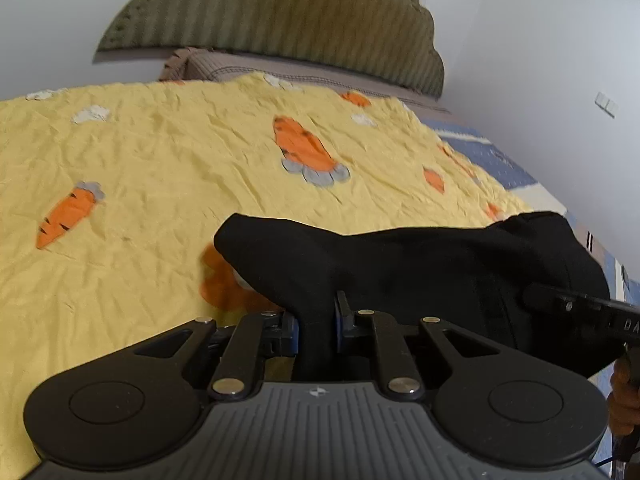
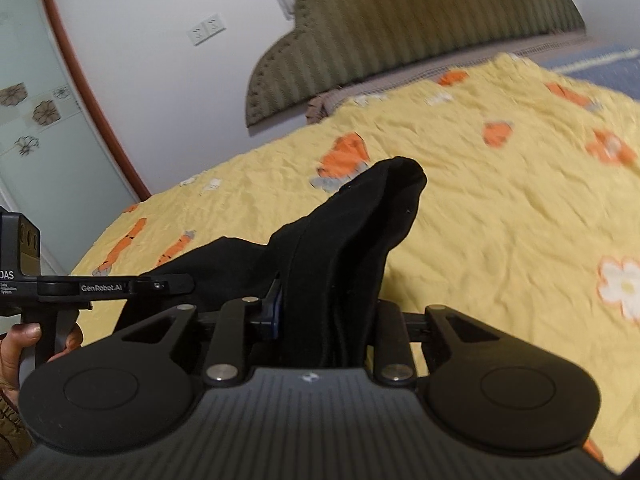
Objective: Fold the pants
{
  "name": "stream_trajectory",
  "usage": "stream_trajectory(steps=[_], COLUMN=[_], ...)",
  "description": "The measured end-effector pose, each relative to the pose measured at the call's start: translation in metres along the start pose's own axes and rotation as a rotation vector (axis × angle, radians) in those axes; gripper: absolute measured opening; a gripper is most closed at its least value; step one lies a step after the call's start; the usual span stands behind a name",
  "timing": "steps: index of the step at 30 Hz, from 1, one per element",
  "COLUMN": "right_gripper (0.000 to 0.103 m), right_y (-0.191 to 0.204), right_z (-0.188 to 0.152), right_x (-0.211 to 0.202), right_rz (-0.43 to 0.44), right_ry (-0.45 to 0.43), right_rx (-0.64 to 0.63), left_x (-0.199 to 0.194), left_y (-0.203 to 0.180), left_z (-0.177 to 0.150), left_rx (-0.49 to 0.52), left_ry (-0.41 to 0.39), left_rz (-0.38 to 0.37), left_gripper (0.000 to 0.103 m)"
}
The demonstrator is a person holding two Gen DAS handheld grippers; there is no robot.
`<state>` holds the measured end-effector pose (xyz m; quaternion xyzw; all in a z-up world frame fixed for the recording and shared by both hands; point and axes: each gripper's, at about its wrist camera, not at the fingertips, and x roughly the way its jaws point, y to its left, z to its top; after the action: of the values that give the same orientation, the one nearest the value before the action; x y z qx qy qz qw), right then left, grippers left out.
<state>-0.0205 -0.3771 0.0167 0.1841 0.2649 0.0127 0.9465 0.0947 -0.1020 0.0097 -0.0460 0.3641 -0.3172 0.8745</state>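
Black pants (image 1: pixel 400 264) hang bunched above the yellow carrot-print bedcover (image 1: pixel 160 160). My left gripper (image 1: pixel 318 320) is shut on a fold of the fabric, which rises between its blue pads. At the right edge of the left wrist view, my right gripper (image 1: pixel 536 298) reaches into the same cloth. In the right wrist view my right gripper (image 2: pixel 326 312) is shut on a thick wad of the pants (image 2: pixel 360 232), which stands up in a peak. My left gripper (image 2: pixel 176 282) holds the cloth's other end at the left, with a hand (image 2: pixel 24 344) on its handle.
A green ribbed headboard (image 1: pixel 280 12) and a brown pillow edge (image 1: pixel 240 68) lie at the far end of the bed. A blue sheet (image 1: pixel 492 160) shows past the cover's right side. White wall with switches (image 2: pixel 208 28) and a frosted glass door (image 2: pixel 32 120) stand to the left.
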Motion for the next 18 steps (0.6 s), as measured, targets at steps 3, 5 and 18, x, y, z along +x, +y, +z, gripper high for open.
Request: stream_trajectory(steps=[3,5,18], right_gripper=[0.025,0.025,0.039], right_y=[0.007,0.009,-0.021], right_z=[0.016,0.028,0.016], right_x=[0.003,0.007,0.105], right_rz=[0.005,0.023,-0.109], right_ry=[-0.018,-0.025,0.186], right_rx=[-0.028,-0.030,0.075], left_x=[-0.011,-0.018,-0.001], left_y=[0.002,0.005,0.066], left_z=[0.007,0.014,-0.001], left_rx=[0.014,0.003,-0.074], left_ry=[-0.045,-0.063,0.067], left_rz=[0.025,0.044,0.275], left_gripper=[0.014,0.014,0.059])
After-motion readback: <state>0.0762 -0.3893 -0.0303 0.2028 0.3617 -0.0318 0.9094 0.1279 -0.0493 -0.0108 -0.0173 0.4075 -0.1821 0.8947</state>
